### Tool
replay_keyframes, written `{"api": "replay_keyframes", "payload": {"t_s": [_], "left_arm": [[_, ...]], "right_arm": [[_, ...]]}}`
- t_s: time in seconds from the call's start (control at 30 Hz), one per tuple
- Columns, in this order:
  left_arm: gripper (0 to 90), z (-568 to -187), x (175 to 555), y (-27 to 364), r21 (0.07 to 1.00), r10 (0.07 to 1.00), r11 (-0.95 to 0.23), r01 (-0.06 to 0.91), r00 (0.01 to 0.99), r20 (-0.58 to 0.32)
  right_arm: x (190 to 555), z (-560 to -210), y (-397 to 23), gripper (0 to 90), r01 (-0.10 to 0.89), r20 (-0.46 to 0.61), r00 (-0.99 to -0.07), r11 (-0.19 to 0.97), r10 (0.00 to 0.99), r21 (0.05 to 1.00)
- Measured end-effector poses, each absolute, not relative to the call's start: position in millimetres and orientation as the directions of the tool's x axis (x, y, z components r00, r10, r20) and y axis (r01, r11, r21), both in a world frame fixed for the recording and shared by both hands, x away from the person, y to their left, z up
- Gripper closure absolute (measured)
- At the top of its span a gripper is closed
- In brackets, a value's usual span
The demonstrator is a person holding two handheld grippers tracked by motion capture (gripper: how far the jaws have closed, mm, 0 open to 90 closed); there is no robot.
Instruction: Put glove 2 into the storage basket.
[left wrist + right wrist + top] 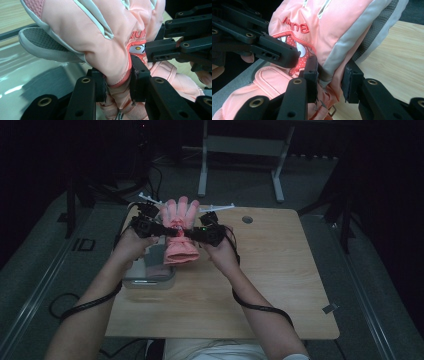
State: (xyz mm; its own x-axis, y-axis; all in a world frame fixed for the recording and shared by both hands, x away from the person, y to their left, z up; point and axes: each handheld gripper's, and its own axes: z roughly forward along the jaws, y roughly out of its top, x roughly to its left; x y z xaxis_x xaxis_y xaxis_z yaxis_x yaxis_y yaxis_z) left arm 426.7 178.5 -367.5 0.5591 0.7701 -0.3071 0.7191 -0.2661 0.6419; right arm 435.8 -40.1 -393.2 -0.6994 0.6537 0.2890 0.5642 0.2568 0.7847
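Gloves are the job at this table: a pink padded glove [180, 227] hangs in the air above the left half of the table [280, 285], fingers pointing away from the person, cuff drooping toward a clear plastic box [148, 279] that sits at the table's left edge. The left gripper [167, 231] pinches the glove at its wrist band from one side, its jaws pressed into the gathered fabric; the right gripper [186, 233] bites the same narrow part from the other side, one pad on the grey side strip and the other on the pink back. In the left gripper view the glove's grey palm patch [42, 45] faces the box below. The step in hand looks like carrying the glove, held between both grippers, over the box; the next move would call for lowering it and easing both grips together so that it drops inside rather than catching on the rim
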Motion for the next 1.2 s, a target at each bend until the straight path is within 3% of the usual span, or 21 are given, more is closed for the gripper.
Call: {"api": "replay_keyframes", "payload": {"t_s": [0.53, 1.2], "left_arm": [[69.7, -366.3, 422.8, 245.5, 0.612, 0.820, -0.244, 0.752, 0.497, -0.284], [69.6, -449.7, 444.6, 255.1, 0.494, 0.838, -0.201, 0.846, 0.410, -0.361]], "right_arm": [[441.7, -399.5, 28.1, 69.2, 0.543, 0.298, -0.737, 0.269, 0.606, 0.796], [458.8, -474.7, 51.4, 69.2, 0.632, 0.312, -0.690, 0.333, 0.653, 0.700]]}}
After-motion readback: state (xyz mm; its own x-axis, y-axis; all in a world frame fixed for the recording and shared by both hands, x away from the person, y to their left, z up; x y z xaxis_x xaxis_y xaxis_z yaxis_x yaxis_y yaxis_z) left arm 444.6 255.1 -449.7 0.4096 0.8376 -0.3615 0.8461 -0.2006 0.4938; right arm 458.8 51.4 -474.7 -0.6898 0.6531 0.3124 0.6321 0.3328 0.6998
